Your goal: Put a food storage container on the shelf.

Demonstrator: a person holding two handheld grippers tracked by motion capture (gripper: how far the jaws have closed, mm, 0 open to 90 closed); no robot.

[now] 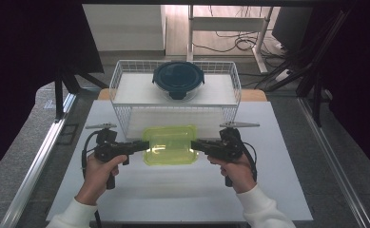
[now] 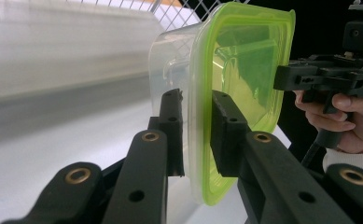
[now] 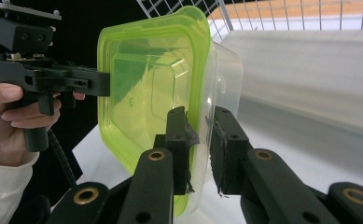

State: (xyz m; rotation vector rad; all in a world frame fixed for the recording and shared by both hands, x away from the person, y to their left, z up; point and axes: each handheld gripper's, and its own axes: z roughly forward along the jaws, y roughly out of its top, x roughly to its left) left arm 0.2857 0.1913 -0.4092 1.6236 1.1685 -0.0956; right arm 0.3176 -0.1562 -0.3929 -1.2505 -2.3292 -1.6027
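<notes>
Box (image 1: 170,145) with green lid sits just in front of the basket (image 1: 121,83), level, lid up, gripped at both short ends. Left gripper (image 1: 143,145) is clenched on the box's left rim: in the left gripper view one jaw sits under the lid flange against the clear wall, the other on top of the lid (image 2: 244,88). Right gripper (image 1: 197,145) is clamped on the opposite rim the same way; the right gripper view shows one jaw on the lid face (image 3: 146,93), the other on the clear tub side. Both grippers point inward at the box, roughly in line with each other. Left hand (image 1: 99,171) and right hand (image 1: 235,168) come in from the side of the box away from the basket, white sleeves. Inside the basket, behind the box: a round container with a dark lid (image 1: 178,80). Basket and box are over the white worktop (image 1: 173,199); I can't tell whether the box touches it.
</notes>
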